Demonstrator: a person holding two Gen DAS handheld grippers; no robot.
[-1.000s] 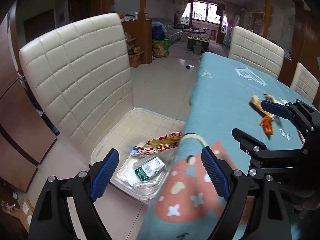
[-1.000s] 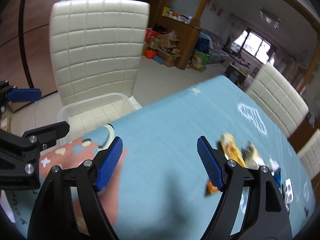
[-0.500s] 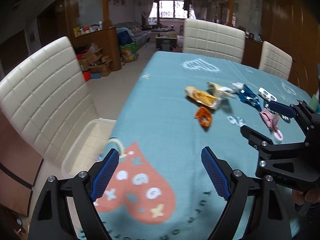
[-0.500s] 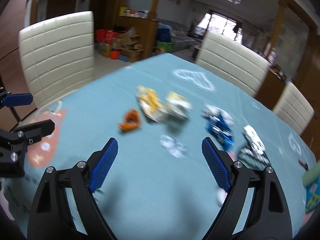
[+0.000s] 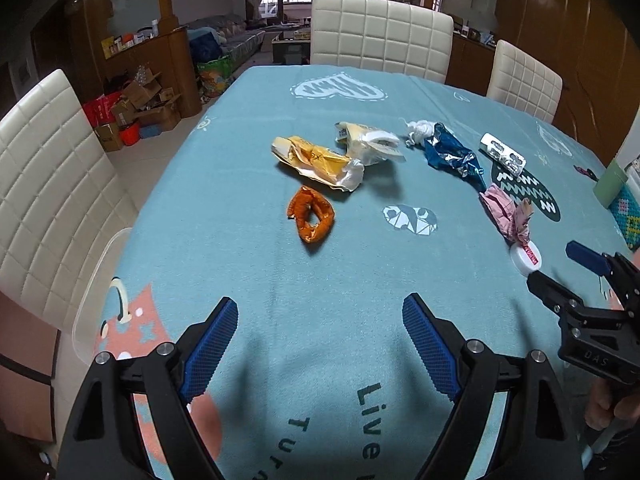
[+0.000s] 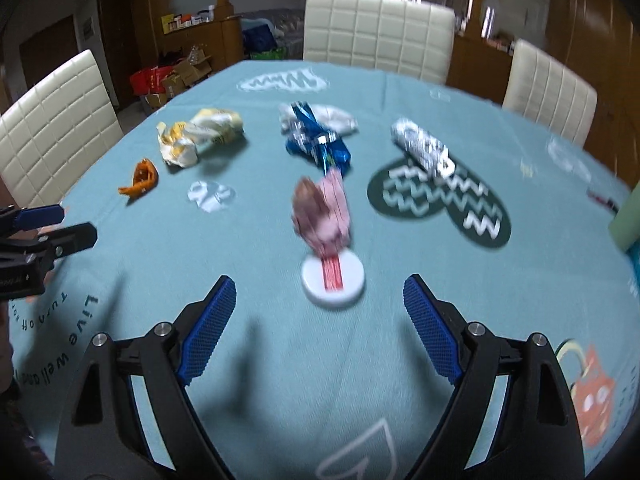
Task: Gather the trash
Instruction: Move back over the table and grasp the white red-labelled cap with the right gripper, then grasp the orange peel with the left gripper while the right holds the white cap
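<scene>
Trash lies scattered on the teal tablecloth. There is an orange peel, a yellow wrapper, a pale wrapper, a white tissue, blue foil, a blister pack, a pink wrapper and a white lid. My left gripper hovers open and holds nothing, short of the peel. My right gripper is open with nothing in it, just short of the white lid and the pink wrapper. Each gripper shows in the other's view: the right gripper and the left gripper.
The rim of a clear plastic bin shows past the table's left edge, on a white padded chair. More white chairs stand at the far side. A green box sits at the right edge. Cardboard boxes clutter the floor.
Both grippers have swung right, from the chair and its bin of wrappers to the trash on the table. The bin's contents have left view. Both stay open.
</scene>
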